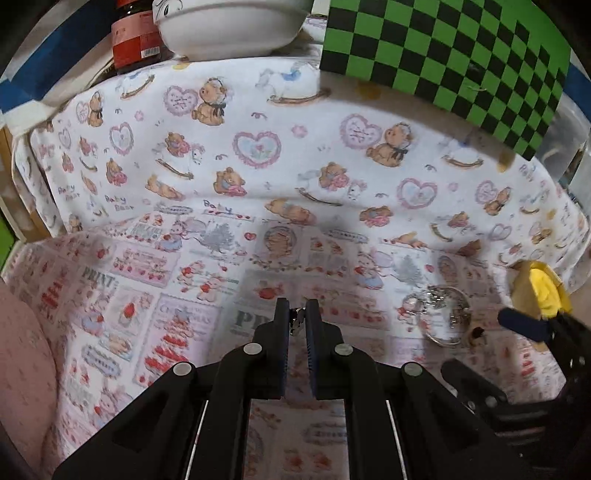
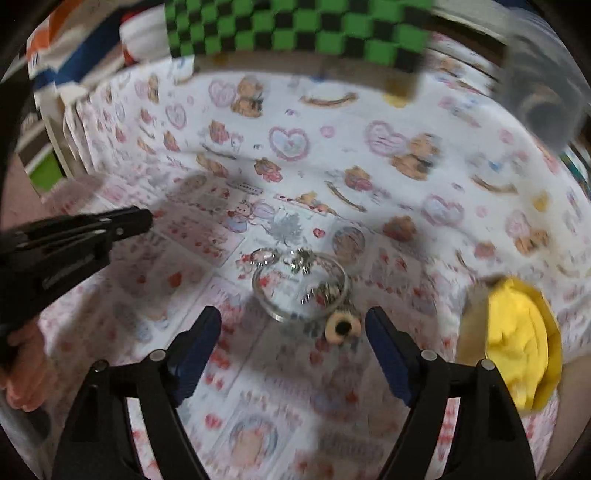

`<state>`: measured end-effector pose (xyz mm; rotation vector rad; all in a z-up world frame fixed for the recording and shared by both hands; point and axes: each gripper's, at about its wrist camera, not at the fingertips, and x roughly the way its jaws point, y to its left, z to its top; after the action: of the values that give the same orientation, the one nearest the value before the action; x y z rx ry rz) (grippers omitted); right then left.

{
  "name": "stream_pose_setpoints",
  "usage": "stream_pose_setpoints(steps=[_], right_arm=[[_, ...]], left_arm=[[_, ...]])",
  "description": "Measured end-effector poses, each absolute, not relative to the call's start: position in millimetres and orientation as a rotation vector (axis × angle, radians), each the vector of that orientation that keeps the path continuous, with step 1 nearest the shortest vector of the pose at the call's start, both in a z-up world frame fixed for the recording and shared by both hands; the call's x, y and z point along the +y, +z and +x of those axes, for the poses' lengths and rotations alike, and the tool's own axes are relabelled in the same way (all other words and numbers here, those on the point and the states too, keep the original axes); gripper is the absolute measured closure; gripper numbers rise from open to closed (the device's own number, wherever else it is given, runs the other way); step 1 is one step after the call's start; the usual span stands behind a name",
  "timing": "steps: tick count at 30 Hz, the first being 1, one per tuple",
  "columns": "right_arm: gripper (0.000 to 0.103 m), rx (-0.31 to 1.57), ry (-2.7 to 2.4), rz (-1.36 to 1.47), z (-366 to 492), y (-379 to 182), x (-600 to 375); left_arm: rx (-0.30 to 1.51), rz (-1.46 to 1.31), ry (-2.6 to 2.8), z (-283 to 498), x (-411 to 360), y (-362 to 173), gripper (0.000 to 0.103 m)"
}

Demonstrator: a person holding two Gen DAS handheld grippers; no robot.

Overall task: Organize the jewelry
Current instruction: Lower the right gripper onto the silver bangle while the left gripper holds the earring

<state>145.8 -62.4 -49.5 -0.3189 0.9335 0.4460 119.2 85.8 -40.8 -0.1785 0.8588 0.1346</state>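
Left wrist cam: low over the printed cloth (image 1: 258,155), looking forward along the left gripper (image 1: 297,317), toward the cloth's far edge and the checkered board (image 1: 443,55). Right wrist cam: similar height, same heading, sits further right, right gripper (image 2: 293,328) in foreground. Overlap: glass dish (image 1: 441,314) (image 2: 299,288), yellow container (image 1: 543,291) (image 2: 517,339), board (image 2: 295,26). Each cam sees the other gripper at its frame edge.

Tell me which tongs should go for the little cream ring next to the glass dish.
Right. The right tongs are open, with the cream ring lying between their tips beside the glass dish. The left tongs are off to the side, closed on a small metal piece.
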Motion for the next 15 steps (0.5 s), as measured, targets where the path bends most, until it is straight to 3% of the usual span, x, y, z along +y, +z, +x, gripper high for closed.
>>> stream_pose_setpoints(steps=[12,15], right_arm=[[0.024,1.036,0.441,-0.309,187.2,-72.7,-49.9],[0.034,1.037,0.443,-0.285,192.9,-73.9,-52.5]], left_arm=[[0.856,-0.257,0.111,112.9,96.1,-33.0,0.095],[0.857,-0.256,0.12,113.6,96.0,-33.7,0.095]])
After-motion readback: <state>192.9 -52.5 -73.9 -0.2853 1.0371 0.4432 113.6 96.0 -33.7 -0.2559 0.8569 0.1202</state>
